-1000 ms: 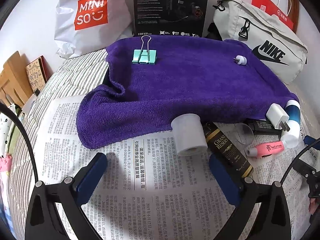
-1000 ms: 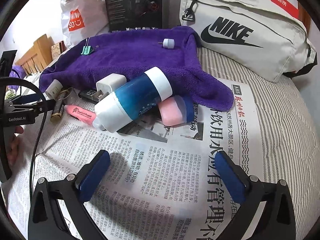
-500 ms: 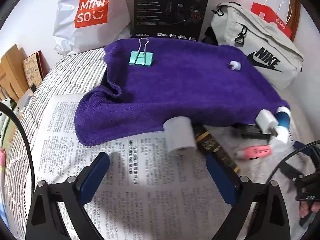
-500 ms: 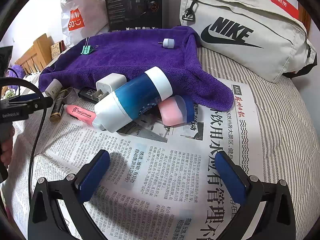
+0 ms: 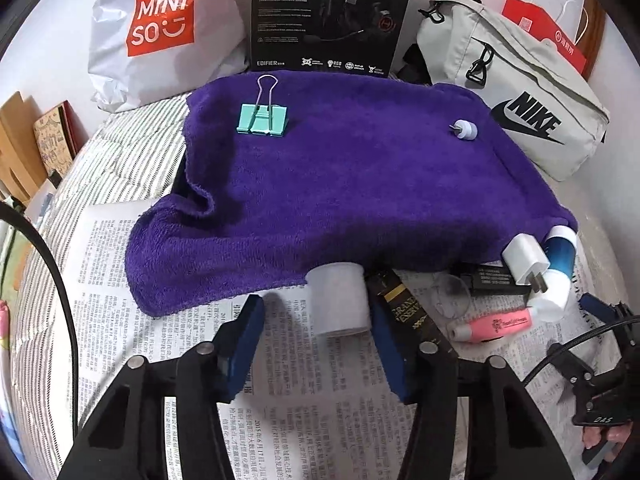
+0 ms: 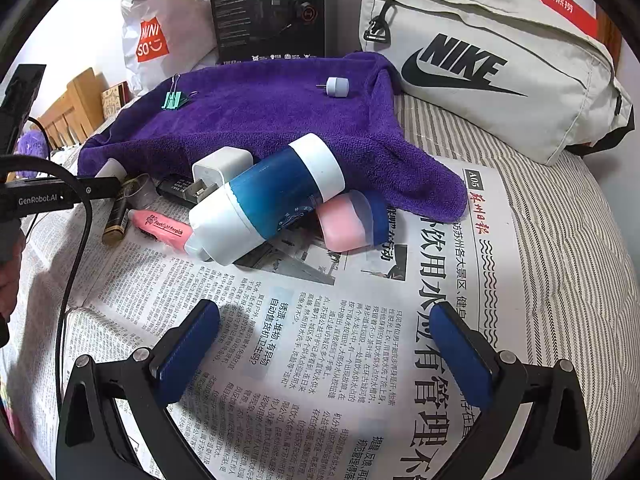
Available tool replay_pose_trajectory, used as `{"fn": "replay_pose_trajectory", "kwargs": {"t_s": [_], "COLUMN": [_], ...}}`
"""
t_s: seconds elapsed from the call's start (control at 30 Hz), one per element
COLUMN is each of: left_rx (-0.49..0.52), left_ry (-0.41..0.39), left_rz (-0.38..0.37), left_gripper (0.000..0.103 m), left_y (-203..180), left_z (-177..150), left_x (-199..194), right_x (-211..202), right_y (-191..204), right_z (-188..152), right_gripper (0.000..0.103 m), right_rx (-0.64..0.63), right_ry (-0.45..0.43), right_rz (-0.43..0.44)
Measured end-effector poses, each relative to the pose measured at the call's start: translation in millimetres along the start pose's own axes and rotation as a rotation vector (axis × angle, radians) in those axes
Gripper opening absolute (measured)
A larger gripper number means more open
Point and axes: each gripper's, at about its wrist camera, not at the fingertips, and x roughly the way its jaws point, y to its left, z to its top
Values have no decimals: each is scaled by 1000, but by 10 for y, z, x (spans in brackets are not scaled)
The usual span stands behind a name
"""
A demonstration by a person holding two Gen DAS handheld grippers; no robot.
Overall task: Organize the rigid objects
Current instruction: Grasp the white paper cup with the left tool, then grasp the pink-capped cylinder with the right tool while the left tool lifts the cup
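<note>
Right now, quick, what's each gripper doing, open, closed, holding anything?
Left gripper: closing around the white cylinder, left pad not yet touching it.
Right gripper: open, empty, over the newspaper.

A bed with a grey-and-white striped cover [image 6: 560, 248] fills the scene, with newspaper [image 6: 320, 320] spread over its near part. A plain white wall [image 5: 48, 40] rises at the far side. A slatted wooden headboard [image 6: 72, 116] stands at far left.

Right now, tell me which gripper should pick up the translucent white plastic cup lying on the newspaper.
Left. The left gripper already straddles the translucent white plastic cup, jaws closing. The right gripper hangs open over bare newspaper, far from it.
</note>
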Motion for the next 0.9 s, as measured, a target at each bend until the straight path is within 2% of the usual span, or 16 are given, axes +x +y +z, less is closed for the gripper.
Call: {"fn": "replay_pose_trajectory", "kwargs": {"t_s": [0.1, 0.17, 0.23, 0.63, 0.77, 0.9], "left_rx": [-7, -9, 8, 33, 80, 103], "left_ry": [5, 13, 13, 15, 19, 24], "left_rz": [-4, -8, -14, 19, 49, 40], "left_gripper": [45, 35, 29, 31, 29, 29], "left_y": [-9, -12, -44, -35, -99, -85], "left_z": [25, 36, 39, 56, 60, 16], "left_x": [11, 28, 39, 66, 81, 51], "right_x": [0, 0, 0, 1, 0, -16], "right_y": [0, 0, 0, -1, -4, -13], "right_z": [0, 0, 0, -1, -5, -4], "right_gripper": [103, 103, 103, 103, 103, 103], "right_rx": [0, 0, 0, 0, 1, -1], "right_ry": [0, 0, 0, 0, 0, 2], "right_rz": [0, 0, 0, 0, 1, 7]}}
